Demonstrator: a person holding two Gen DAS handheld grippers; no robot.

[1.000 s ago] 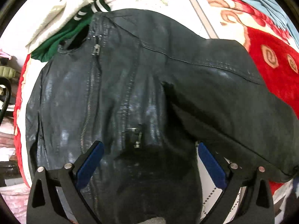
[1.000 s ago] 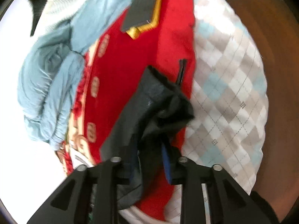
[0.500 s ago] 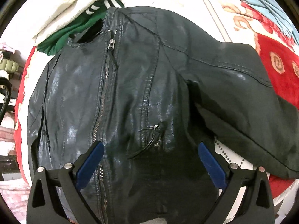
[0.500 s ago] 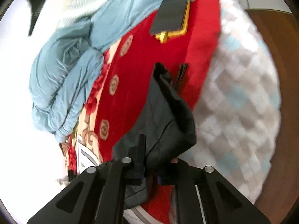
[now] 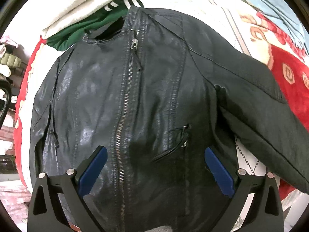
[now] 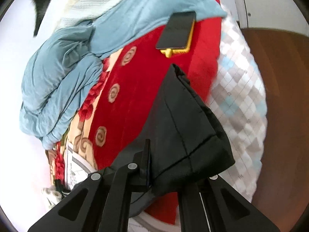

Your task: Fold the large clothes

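A black leather jacket (image 5: 135, 100) lies front up on a red patterned blanket (image 5: 293, 81), zipped, collar away from me. My left gripper (image 5: 154, 166) is open and empty, hovering over the jacket's lower front near the zip and pocket. The jacket's right sleeve (image 5: 260, 116) stretches out to the right. My right gripper (image 6: 166, 166) is shut on the sleeve's cuff end (image 6: 185, 125) and holds it lifted over the red blanket (image 6: 139, 89); its right finger is hidden under the cloth.
A green and white garment (image 5: 81, 29) lies beyond the collar. A light blue cloth (image 6: 63, 73) is bunched at the left. A phone in a yellow case (image 6: 176, 32) lies on the blanket. A checked quilt (image 6: 237, 100) and wooden floor (image 6: 285, 116) are at the right.
My left gripper has shifted left across the jacket, so the zip now runs between its fingers. My right gripper has carried the cuff along and the sleeve end now hangs flatter.
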